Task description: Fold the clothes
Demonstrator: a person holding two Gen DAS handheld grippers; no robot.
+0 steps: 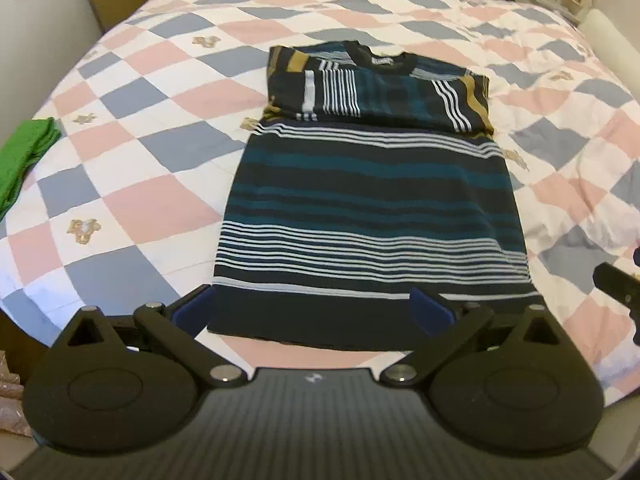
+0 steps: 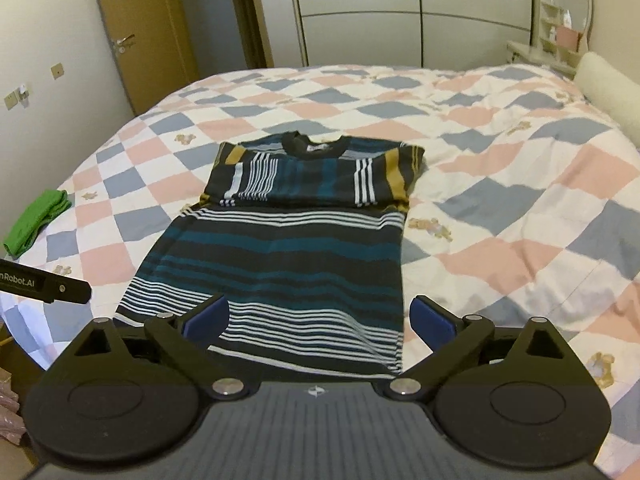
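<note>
Striped shirt (image 1: 372, 200) flat, sleeves folded in

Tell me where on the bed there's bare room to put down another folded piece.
Free quilt lies to the right of the striped shirt, out to the bed's edge. Another bare patch sits between the shirt and the green cloth on the left. Beyond the collar is open too. The near edge is crowded: both tools hover at the shirt's hem.
</note>
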